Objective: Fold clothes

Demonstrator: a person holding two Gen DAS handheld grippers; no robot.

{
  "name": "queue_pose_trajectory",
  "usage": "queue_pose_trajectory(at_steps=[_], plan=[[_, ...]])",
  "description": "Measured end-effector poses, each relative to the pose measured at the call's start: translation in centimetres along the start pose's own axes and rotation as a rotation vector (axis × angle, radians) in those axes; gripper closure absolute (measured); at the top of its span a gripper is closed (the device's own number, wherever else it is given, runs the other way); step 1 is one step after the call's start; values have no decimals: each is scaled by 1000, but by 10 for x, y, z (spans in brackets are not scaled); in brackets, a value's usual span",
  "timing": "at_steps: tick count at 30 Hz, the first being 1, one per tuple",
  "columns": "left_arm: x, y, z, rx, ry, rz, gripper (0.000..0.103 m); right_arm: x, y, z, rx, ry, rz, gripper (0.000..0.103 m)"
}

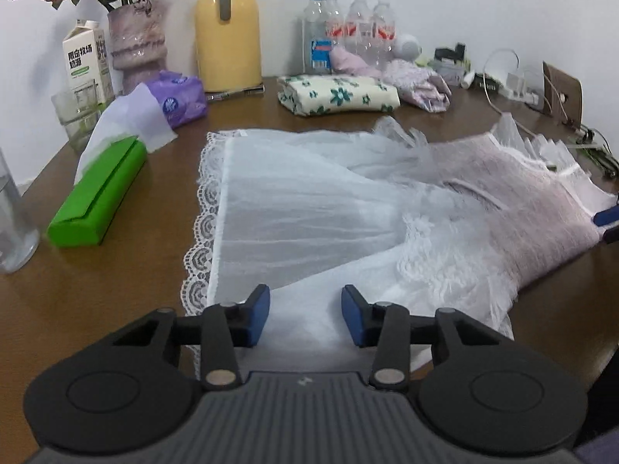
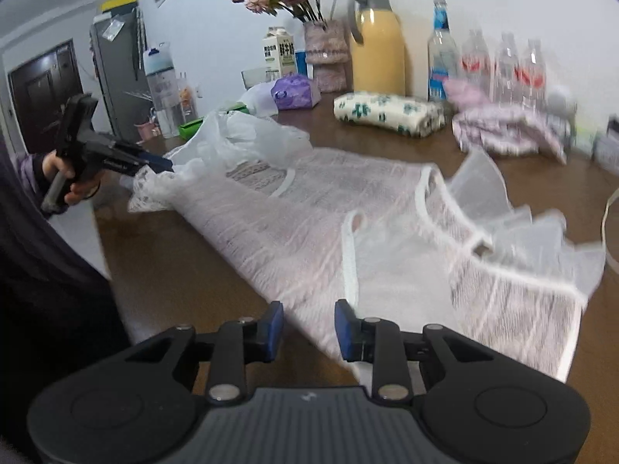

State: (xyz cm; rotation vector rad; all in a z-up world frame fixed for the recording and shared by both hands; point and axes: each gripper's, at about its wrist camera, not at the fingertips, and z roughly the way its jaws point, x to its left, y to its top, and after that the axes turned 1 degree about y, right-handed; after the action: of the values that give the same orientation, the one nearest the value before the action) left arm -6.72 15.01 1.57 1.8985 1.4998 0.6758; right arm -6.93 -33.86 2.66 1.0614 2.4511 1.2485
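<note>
Since the dress (image 1: 348, 208) is light, sheer and limp, we take it by its hem at the table (image 1: 116, 301) edge; both hand-held grippers, left (image 1: 305, 315) and right (image 2: 308, 328), stand part open, gripping nothing.

We see the dress (image 1: 348, 208) spread on the bench (image 1: 116, 290); tissue box (image 1: 98, 197) to its left, folded towel (image 1: 338, 94) and thermos (image 1: 227, 27) behind it.

Brown wooden table (image 1: 116, 290): bears spread white-and-pink lace dress (image 1: 348, 208), green box (image 1: 98, 197), folded floral cloth (image 1: 338, 94), yellow jug (image 1: 227, 27), vase (image 1: 135, 44), milk carton (image 1: 87, 60), water bottles (image 1: 359, 27).
</note>
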Motion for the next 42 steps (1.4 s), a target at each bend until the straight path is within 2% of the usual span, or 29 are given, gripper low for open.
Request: queue_pose_trajectory(at_steps=[3,5,6,10,11,13,14,15,18,20,21,24,25,26,28,31,32,34,37,40,42], plan=[[14,9,-20,-71,78,-95,61,-4,-1,-20,-29,-41,24,76],[20,19,-31,-122,153,-182,63,-3,4,-18,-77,-72,62,76],[17,23,-37,-162,134,-197,64,-2,6,-15,-102,-87,83,84],[-54,48,-27,-247,-80,-76,63,18,22,18,-134,-175,101,86],[-78,50,-17,-235,-118,-11,63,25,26,29,-134,-201,98,85],[-115,43,10,-161,-108,121,62,39,34,52,-133,-252,91,85],[-126,38,25,-114,-76,167,68,44,36,60,-121,-281,78,87],[-128,32,33,-99,-62,170,73,47,36,68,-105,-312,62,87],[-124,23,39,-101,-60,150,72,41,34,75,-88,-326,114,95],[-123,22,38,-104,-62,144,71,31,33,69,-78,-298,158,97],[-123,22,39,-103,-61,145,71,27,32,66,-72,-279,180,94],[-103,42,23,-48,-169,132,69,13,49,36,-41,-211,162,92],[-88,55,12,-50,-230,102,65,7,59,23,-48,-205,143,91],[-71,71,4,-52,-277,61,55,-3,71,13,-49,-200,137,87],[-47,113,6,-35,-280,38,53,-35,107,12,-29,-169,175,76],[-55,162,42,1,-287,217,52,-72,154,50,5,-93,115,74],[-60,173,63,32,-308,267,47,-81,166,69,44,-61,91,74],[-70,184,104,96,-336,332,48,-93,177,104,129,-49,42,74],[-77,177,140,94,-322,427,48,-107,181,145,226,-72,-50,75],[-70,166,156,125,-346,419,49,-123,172,156,267,-34,-38,76],[-63,157,158,117,-364,420,52,-131,161,153,257,2,-36,78]])
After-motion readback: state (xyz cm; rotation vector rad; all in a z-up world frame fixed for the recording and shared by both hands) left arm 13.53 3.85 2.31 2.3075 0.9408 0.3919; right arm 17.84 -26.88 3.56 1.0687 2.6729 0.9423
